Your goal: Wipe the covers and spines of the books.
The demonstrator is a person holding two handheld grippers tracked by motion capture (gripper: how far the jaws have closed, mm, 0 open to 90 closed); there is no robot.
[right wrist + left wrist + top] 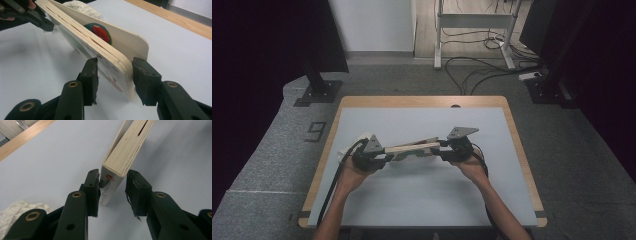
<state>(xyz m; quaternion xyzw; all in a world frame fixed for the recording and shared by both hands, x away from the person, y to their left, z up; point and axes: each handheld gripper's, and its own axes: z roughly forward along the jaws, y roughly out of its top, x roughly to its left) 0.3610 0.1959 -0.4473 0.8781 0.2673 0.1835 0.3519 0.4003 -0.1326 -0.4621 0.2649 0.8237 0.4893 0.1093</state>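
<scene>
A thick cream board book (412, 148) is spanned between my two grippers above the middle of the pale table mat (422, 200). In the left gripper view the book (130, 142) has its spine end between the jaws of my left gripper (112, 185). One pad touches the cover and a thin gap shows at the other. In the right gripper view my right gripper (115, 75) is shut on the rounded corner of the book (120, 42), which has a red and green picture on its cover. In the high view my left gripper (387, 156) and right gripper (441, 150) face each other.
A crumpled white cloth (364, 136) lies just behind my left gripper, and the cloth (15, 212) is beside the jaws. The table's wooden edge (422, 101) frames the mat. Cables and a stand base (317, 92) lie on the floor beyond.
</scene>
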